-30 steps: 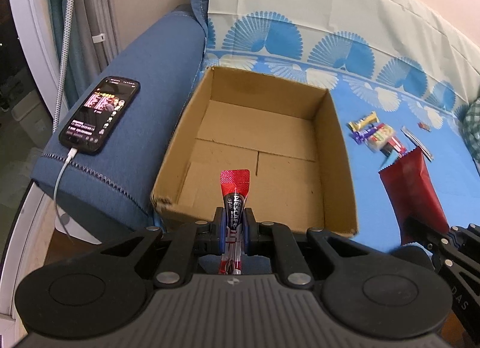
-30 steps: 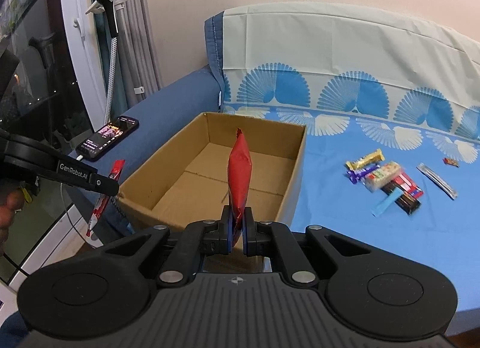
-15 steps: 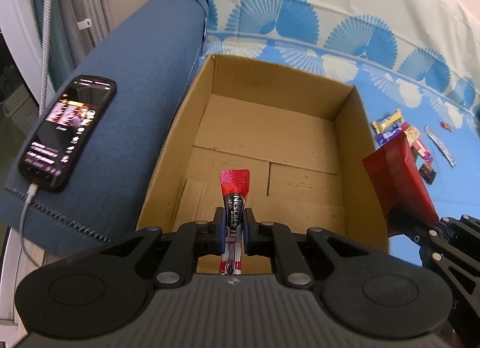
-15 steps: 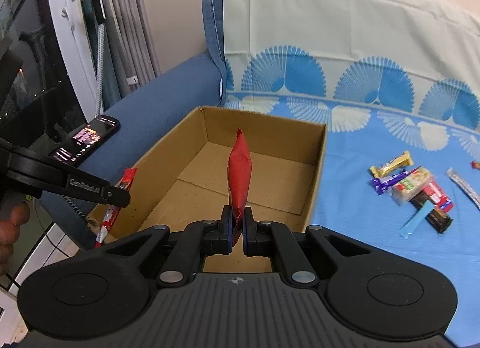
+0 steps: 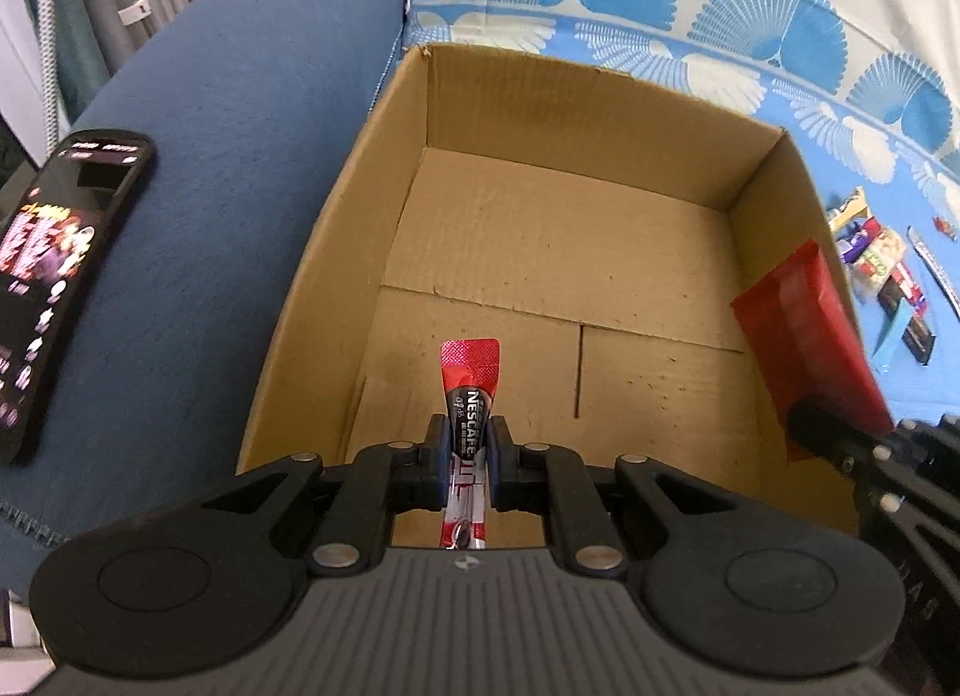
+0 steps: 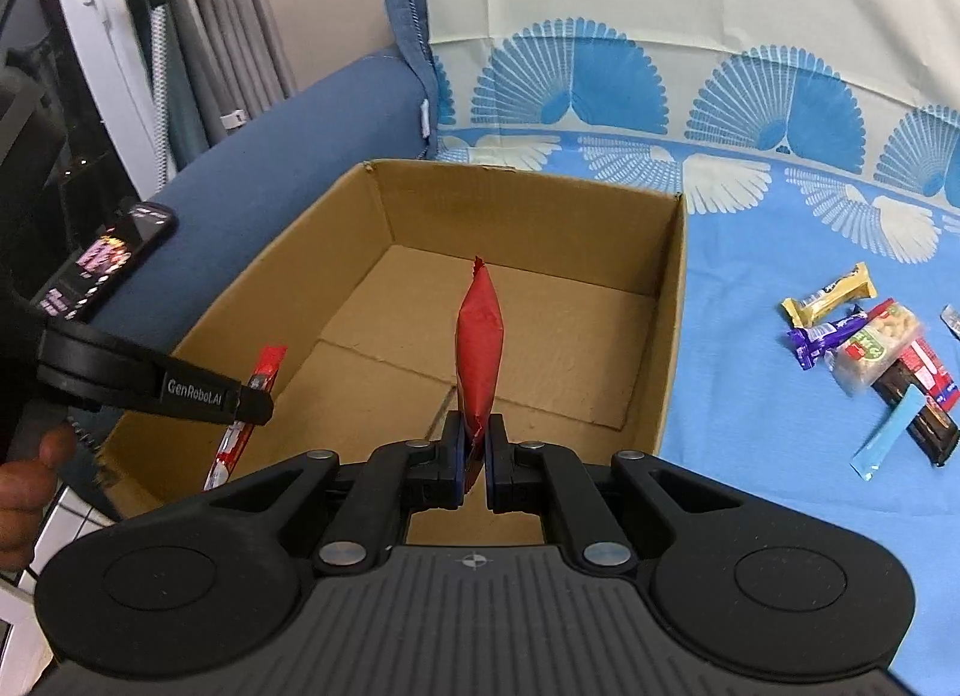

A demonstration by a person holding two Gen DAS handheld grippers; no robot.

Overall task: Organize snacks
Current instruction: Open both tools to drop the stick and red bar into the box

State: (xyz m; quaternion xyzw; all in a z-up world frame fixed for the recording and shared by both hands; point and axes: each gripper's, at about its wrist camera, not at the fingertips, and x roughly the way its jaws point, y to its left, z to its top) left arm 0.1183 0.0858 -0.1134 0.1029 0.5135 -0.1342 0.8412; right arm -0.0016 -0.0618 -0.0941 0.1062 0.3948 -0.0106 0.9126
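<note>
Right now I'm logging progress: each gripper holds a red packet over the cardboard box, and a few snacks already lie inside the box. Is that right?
Not quite. The cardboard box holds nothing yet; the left wrist view shows its bare floor. The rest stands: the left gripper grips the Nescafe stick and the right gripper the red packet, both over the box.

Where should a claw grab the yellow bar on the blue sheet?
Pinch the yellow bar across its narrow middle, coming down from above. It lies flat on the sheet, ends free; the purple wrapper lies close on its near side.
</note>
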